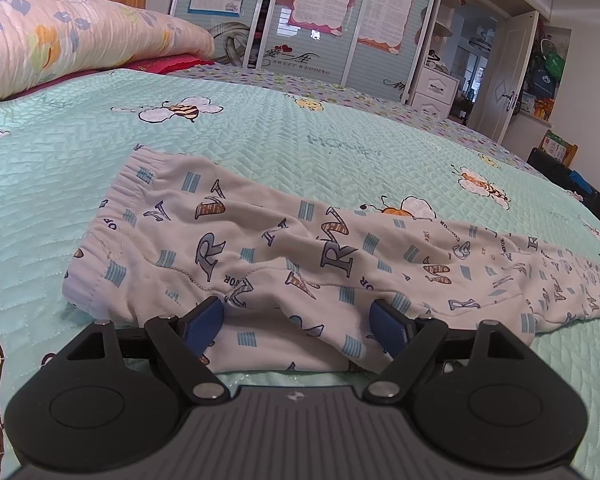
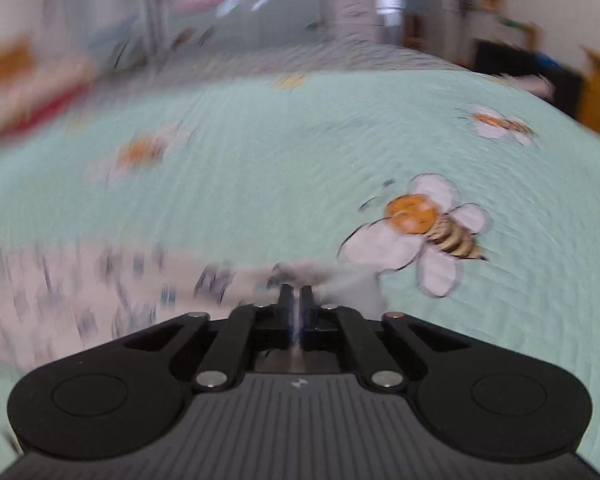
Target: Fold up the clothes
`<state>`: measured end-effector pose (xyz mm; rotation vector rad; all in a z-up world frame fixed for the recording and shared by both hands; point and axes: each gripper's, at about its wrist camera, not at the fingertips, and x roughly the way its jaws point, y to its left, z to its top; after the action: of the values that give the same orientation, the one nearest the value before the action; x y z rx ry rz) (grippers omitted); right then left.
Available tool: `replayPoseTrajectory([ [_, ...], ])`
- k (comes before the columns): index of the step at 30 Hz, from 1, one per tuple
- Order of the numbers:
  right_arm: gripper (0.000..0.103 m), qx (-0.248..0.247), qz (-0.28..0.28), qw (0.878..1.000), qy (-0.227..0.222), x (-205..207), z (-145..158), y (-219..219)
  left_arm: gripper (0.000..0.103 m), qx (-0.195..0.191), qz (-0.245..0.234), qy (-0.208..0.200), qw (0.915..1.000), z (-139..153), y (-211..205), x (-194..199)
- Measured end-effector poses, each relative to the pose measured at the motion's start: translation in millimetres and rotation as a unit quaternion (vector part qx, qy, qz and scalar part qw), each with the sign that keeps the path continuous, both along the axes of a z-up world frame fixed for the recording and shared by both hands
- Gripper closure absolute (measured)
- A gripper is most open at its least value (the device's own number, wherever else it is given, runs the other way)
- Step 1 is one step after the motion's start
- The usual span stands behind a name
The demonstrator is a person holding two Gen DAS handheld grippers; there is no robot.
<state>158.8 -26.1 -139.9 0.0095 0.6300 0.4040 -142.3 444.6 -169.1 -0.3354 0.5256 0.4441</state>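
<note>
A pair of white children's pants [image 1: 300, 248] printed with letters and blue stripes lies flat on the mint bedspread [image 1: 260, 128], waistband to the left and legs running off to the right. My left gripper [image 1: 298, 308] stands open at the pants' near edge, its blue pads [image 1: 204, 320] wide apart with a fold of cloth lying loose between them. The right wrist view is blurred. There the pants [image 2: 100, 280] stretch in from the left, and my right gripper [image 2: 296, 290] has its fingers nearly together, pinching the pale end of the cloth.
A folded floral quilt [image 1: 80, 32] over a red pillow lies at the head of the bed, far left. Beyond the bed stand a wardrobe [image 1: 320, 20] with posters and an open white door [image 1: 504, 76]. Bee prints [image 2: 432, 232] dot the bedspread [image 2: 260, 160].
</note>
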Motion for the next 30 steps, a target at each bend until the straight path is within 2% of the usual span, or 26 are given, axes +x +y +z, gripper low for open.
replayPoseTrajectory([
  [2,0.073,0.011,-0.012,0.999,-0.027,-19,9,-2,0.019,0.005,0.000,0.005,1.0000,0,-1,2],
  [3,0.066,0.022,-0.001,0.999,-0.025,-27,8,-3,0.019,0.008,0.000,0.007,0.9999,0,-2,3],
  [4,0.062,0.028,0.014,0.999,-0.014,-32,4,-3,0.019,0.011,0.000,0.010,0.9999,0,-3,4],
  [5,0.061,0.020,0.006,1.000,-0.005,-34,-1,-5,0.019,0.011,0.000,0.011,0.9999,0,-3,4],
  [7,0.062,-0.007,-0.066,0.998,-0.002,-35,-10,-18,0.019,0.009,0.003,0.015,0.9998,2,-3,4],
  [8,0.061,0.007,-0.097,0.995,0.001,-38,-11,-28,0.019,0.007,0.006,0.018,0.9998,4,-3,4],
  [10,0.061,0.109,-0.140,0.984,0.009,-54,-6,-55,0.021,0.003,0.022,0.019,0.9996,14,-7,0],
  [12,0.061,0.174,-0.124,0.977,0.018,-74,-1,-64,0.021,-0.006,0.041,-0.003,0.9991,28,-14,-13],
  [15,0.054,0.211,-0.067,0.975,0.028,-104,0,-57,0.021,-0.061,0.070,-0.049,0.9945,38,-21,-40],
  [17,0.051,0.248,-0.052,0.966,0.053,-111,-10,-54,0.020,-0.104,0.087,-0.061,0.9890,35,-20,-54],
  [19,0.051,0.274,-0.059,0.957,0.081,-111,-24,-52,0.020,-0.134,0.110,-0.060,0.9830,31,-15,-63],
  [22,0.051,0.296,-0.074,0.946,0.113,-105,-39,-53,0.020,-0.191,0.161,-0.082,0.9648,29,2,-78],
  [24,0.050,0.301,-0.055,0.946,0.108,-111,-34,-48,0.020,-0.221,0.176,-0.102,0.9539,31,13,-83],
  [27,0.049,0.295,0.026,0.950,0.100,-126,-22,-22,0.020,-0.250,0.184,-0.111,0.9442,34,28,-79],
  [30,0.046,0.260,0.084,0.956,0.107,-137,-23,14,0.020,-0.299,0.209,-0.108,0.9246,28,53,-70],
])
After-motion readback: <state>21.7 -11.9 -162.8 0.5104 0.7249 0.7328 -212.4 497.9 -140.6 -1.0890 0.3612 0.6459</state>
